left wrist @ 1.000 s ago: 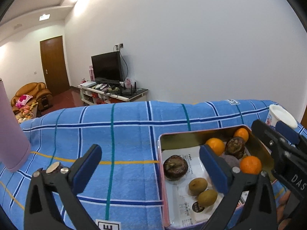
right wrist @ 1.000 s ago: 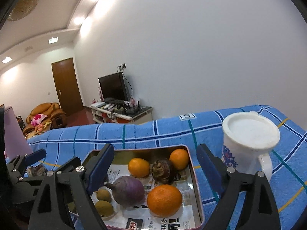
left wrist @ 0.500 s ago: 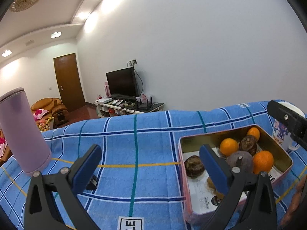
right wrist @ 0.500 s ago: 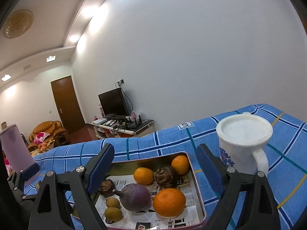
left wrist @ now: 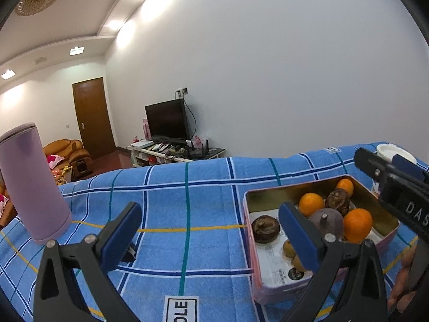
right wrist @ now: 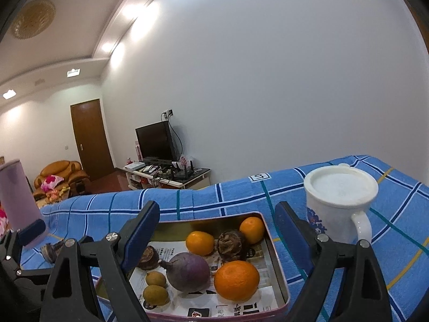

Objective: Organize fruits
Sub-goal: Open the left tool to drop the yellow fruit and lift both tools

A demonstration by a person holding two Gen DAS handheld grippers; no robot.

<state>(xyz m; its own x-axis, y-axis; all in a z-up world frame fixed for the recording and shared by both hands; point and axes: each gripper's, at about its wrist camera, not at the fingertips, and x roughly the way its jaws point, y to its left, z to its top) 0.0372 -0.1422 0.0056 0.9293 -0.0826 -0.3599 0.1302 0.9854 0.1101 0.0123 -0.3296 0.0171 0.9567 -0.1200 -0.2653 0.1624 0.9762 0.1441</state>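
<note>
Left claw spread wide with nothing between the blue pads, hanging over the blue plaid cloth that covers the bench. Right claw likewise spread and holding nothing, poised above the pink tin. Inside the tin, on printed paper: a large orange near the front, a purple round fruit beside it, two smaller oranges toward the back, a dark wrinkled fruit between those two, two small yellow-green fruits at the left front. Another dark fruit partly hidden behind the right claw's left finger. Tin's front edge cut off by the frame in the right wrist view. White mug just right of the tin, lidded, contents unseen. Lavender tumbler upright at the far left of the cloth. Small dark object on the cloth left of the tin, too obscured to identify.
</note>
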